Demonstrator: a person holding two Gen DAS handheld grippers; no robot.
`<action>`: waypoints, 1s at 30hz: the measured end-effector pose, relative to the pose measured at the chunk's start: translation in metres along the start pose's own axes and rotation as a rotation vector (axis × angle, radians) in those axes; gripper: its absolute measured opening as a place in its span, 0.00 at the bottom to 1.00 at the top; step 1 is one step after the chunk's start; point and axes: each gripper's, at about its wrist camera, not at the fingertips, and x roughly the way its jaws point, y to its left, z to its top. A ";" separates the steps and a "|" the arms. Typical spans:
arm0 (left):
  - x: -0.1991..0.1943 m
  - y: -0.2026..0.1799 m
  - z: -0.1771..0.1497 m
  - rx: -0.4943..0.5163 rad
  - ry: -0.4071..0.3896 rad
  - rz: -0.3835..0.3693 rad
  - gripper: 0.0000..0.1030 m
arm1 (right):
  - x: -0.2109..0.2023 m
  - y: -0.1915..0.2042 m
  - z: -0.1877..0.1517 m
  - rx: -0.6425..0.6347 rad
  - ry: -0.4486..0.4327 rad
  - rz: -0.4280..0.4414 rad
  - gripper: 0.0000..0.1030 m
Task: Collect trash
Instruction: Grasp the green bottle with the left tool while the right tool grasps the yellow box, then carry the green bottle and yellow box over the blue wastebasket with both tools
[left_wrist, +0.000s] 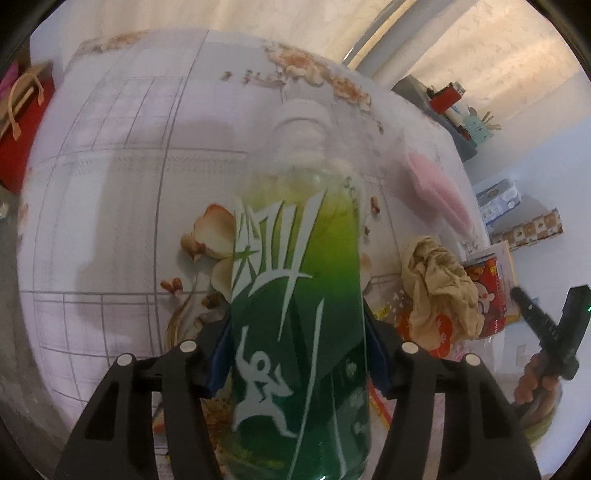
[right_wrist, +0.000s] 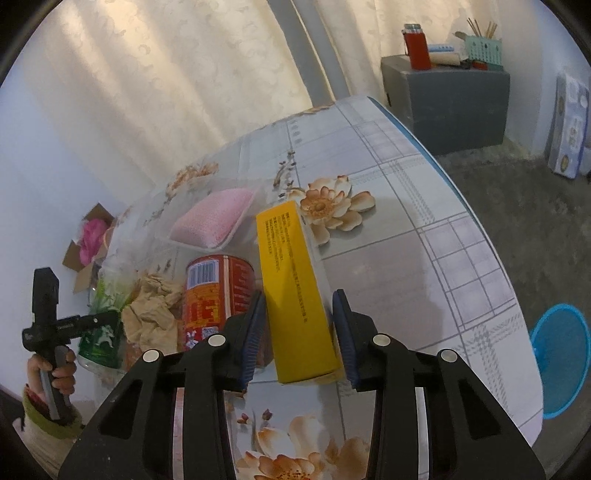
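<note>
Pinching green bottle (left_wrist: 295, 314) in left claw (left_wrist: 295, 354), right claw (right_wrist: 299, 332) clamping yellow box (right_wrist: 295, 295), table edge (right_wrist: 491, 236) right.

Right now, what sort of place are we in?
Probably a room in a home, not a lab: a table under a flowered cloth, pale curtains behind it, a grey cabinet with a red flask on it.

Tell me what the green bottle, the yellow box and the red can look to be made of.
Bottle: clear plastic, see-through above its glossy green printed sleeve.
Box: thin cardboard, likely; flat matte yellow faces, sharp folded edges.
Can: probably metal with a glossy red printed surface; rimmed top edge.
</note>
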 end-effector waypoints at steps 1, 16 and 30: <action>-0.001 0.001 0.000 0.002 -0.002 0.008 0.55 | 0.001 0.001 0.000 -0.004 0.007 -0.004 0.36; -0.030 0.002 -0.013 -0.027 -0.102 0.005 0.54 | -0.010 -0.003 -0.013 -0.013 -0.033 -0.029 0.29; -0.105 -0.040 -0.045 0.073 -0.219 -0.134 0.54 | -0.085 -0.005 -0.031 0.018 -0.169 -0.026 0.28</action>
